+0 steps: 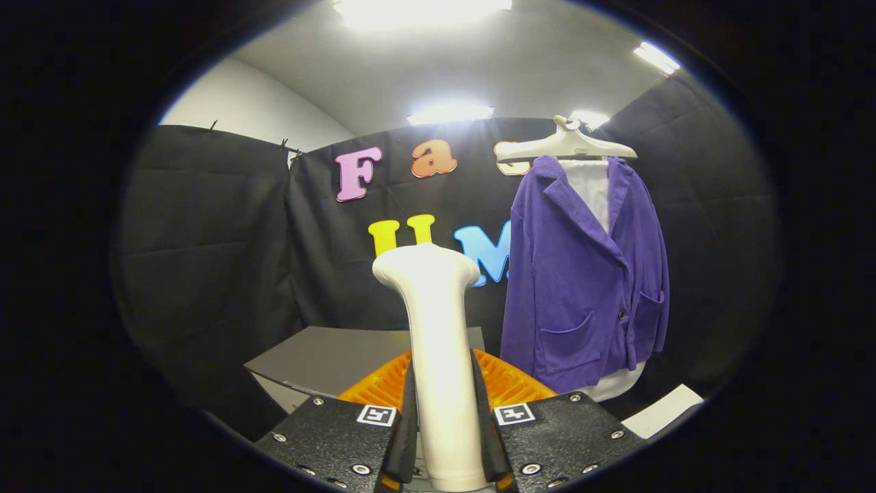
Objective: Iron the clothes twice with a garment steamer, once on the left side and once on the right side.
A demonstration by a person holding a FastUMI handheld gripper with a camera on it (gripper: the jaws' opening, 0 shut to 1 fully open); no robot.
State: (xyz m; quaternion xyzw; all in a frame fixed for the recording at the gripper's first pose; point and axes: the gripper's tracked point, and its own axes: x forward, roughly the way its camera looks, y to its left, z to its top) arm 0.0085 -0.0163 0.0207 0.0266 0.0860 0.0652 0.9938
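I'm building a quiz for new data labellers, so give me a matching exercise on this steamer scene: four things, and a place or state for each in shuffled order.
Things:
1. garment steamer
2. purple jacket
3. hanger
4. grey table

Places or states:
A. carries the clothes, up by the cloth wall
B. clamped upright between the fingers of the tongs
C. low, beyond the fingers
D. hanging, buttoned over a white garment

Pairs: 1-B, 2-D, 3-A, 4-C

Steamer in my grip, jacket ahead to the right.

My gripper (pixel 443 438) has both fingers pressed on the white steamer (pixel 438 356), which stands upright between them. Beyond, to the right, a purple jacket (pixel 582 287) hangs on a pale hanger (pixel 567 145); a grey table (pixel 328 359) sits far left.
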